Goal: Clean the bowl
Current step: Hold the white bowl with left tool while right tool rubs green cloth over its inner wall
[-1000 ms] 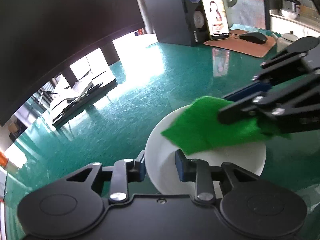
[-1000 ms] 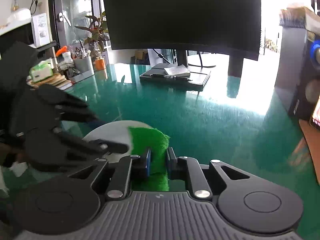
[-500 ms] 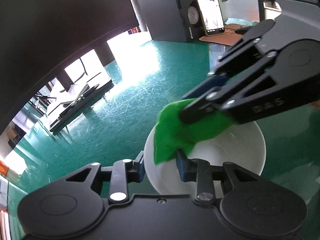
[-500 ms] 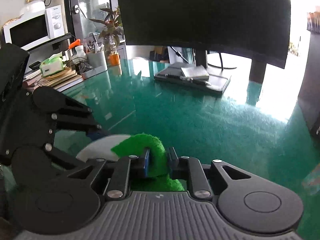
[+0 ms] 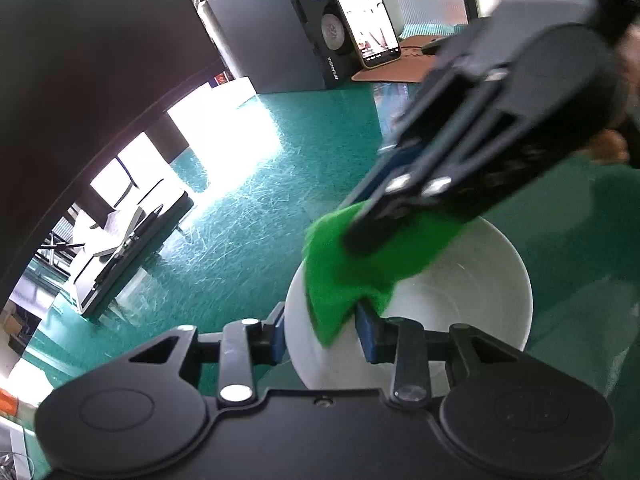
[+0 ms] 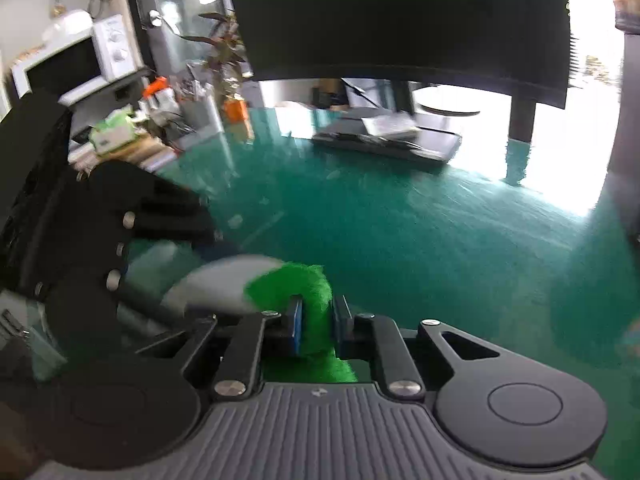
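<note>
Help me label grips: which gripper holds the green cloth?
The right gripper: its jaws pinch the cloth, whereas the left gripper's jaws hold the bowl by its rim.

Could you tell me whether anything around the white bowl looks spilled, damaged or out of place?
Nothing stands out. The round white ceramic bowl looks intact and unspilled, its rim between the left claw's fingers, while the right claw presses the green scouring cloth over its rim. The scratched green tabletop looks dry.
</note>
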`<state>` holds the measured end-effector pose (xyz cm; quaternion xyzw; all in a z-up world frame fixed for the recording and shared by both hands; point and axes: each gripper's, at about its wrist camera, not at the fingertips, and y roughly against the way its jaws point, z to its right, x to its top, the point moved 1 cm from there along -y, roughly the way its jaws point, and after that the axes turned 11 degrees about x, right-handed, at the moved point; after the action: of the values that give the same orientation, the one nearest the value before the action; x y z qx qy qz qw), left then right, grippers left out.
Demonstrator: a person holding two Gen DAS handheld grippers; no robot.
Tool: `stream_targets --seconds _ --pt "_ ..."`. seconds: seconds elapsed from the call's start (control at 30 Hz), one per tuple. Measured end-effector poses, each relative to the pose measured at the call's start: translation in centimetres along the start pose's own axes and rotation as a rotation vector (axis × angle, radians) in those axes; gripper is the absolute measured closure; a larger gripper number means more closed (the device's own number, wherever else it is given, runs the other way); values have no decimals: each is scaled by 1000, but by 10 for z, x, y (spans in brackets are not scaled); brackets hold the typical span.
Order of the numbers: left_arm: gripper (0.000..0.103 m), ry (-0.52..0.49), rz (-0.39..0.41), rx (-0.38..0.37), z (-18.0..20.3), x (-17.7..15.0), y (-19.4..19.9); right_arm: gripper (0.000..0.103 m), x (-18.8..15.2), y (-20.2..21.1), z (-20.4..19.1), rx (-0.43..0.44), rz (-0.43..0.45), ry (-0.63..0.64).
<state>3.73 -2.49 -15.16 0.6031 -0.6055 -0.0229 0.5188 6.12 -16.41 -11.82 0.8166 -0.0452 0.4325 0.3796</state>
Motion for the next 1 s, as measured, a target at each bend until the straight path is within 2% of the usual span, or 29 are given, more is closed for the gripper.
stream_targets --seconds 0.07,0.2,0.3,0.43,0.5,0.53,0.6,0.63,0.7,0.77,0.83,1.0 --pt "66 9 1 -7 -2 -1 -1 86 -1 0 1 2 7 -2" --pt "62 53 -11 11 -3 1 -5 89 -19 19 -1 -56 39 -122" --pt "60 83 -30 55 -4 3 -5 89 -29 29 -5 -97 76 -209" --pt "43 195 -61 91 -7 -2 14 89 -41 35 -9 -143 149 -316" --pt "42 216 -73 102 -8 -4 19 89 -44 35 -7 -149 176 -371" --pt "43 215 -81 108 -7 -4 21 90 -44 34 -6 -150 177 -374" --pt "60 192 -98 109 -2 -5 24 89 -47 34 -12 -163 182 -380" --pt "82 151 -101 114 2 -4 22 89 -49 34 -15 -169 184 -384" --pt "81 86 -103 120 7 -3 19 89 -51 35 -18 -172 185 -373" --pt "81 62 -106 110 8 -1 16 89 -52 35 -21 -175 186 -362" --pt "81 21 -94 56 3 2 10 88 -54 39 -22 -175 181 -339" --pt "77 -55 -78 -9 1 2 5 88 -47 47 -23 -159 148 -271"
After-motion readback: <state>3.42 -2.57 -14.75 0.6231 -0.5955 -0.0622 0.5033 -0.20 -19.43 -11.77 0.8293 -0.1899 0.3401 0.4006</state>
